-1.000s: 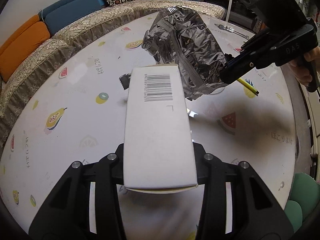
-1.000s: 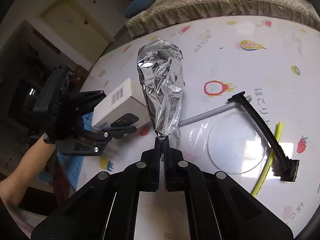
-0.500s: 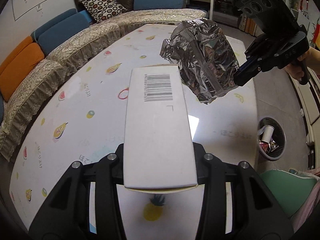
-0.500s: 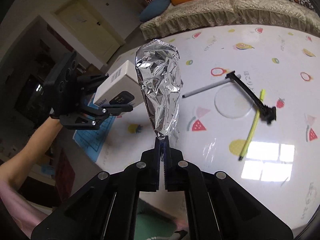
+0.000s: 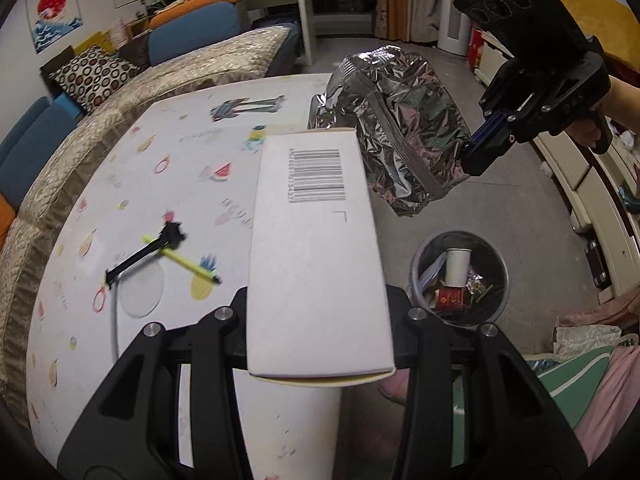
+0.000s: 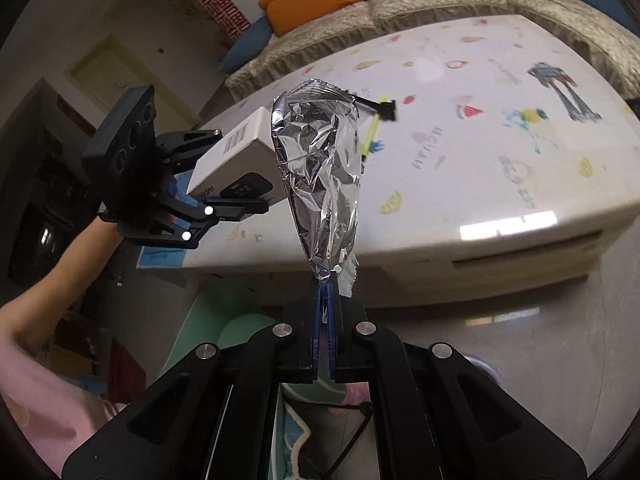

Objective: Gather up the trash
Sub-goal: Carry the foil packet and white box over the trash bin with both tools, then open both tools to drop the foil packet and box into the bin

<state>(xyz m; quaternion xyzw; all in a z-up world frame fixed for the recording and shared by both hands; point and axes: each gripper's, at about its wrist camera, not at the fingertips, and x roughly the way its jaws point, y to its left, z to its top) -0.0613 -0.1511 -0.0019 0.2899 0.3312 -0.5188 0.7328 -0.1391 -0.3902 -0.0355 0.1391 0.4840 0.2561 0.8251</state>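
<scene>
Crinkled silver foil, a bag [image 6: 320, 176], hangs in the air pinched at one end by the right gripper [image 6: 325, 292], whose jaws are pressed tight together on it. Beside it the left gripper [image 5: 320, 320] clamps a white box [image 5: 316, 248] with a barcode on its top face, one finger on each long side. In the left wrist view both pieces of trash are held off the table's edge, the foil bag above and just past a round bin [image 5: 416, 268] on the grey floor. The bin already holds a paper cup [image 5: 456, 266] and a red packet [image 5: 450, 298]. On the white table [image 5: 160, 140] with its fruit pattern lie a black stick [image 5: 140, 254] crossing a yellow pen [image 5: 184, 262], next to a clear round disc [image 5: 140, 294]. Behind the table runs a beige sofa [image 5: 192, 76] with blue and orange cushions. A bare forearm [image 6: 52, 296] reaches to the left gripper.
</scene>
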